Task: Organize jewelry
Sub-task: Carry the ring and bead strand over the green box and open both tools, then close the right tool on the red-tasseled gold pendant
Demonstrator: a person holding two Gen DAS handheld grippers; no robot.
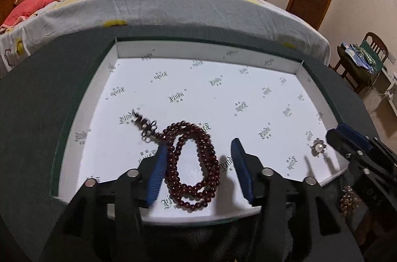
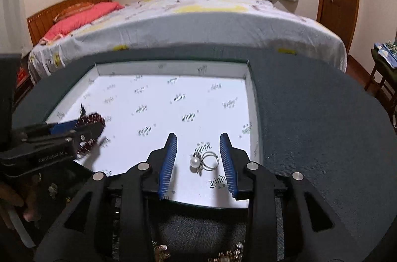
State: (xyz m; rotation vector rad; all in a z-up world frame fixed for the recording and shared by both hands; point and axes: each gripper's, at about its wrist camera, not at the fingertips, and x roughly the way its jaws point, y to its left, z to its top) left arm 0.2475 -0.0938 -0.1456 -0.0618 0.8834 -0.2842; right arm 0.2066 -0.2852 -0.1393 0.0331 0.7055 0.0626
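A dark red bead necklace (image 1: 191,162) with a knotted tassel lies coiled in a shallow white box (image 1: 203,51) printed with logos. My left gripper (image 1: 199,150) is open, its blue pads on either side of the coil, the left pad touching the beads. A silver ring with a pearl (image 2: 202,161) lies near the box's front right corner; it also shows in the left wrist view (image 1: 318,148). My right gripper (image 2: 199,141) is open with the ring between its pads, not touching. The necklace (image 2: 90,120) shows partly behind the left gripper (image 2: 79,133).
The box sits on a dark green felt table (image 2: 310,113). More gold-toned jewelry (image 1: 348,201) lies on the felt in front of the box. Behind the table is a bed (image 2: 198,21), with a chair (image 1: 369,56) at the right.
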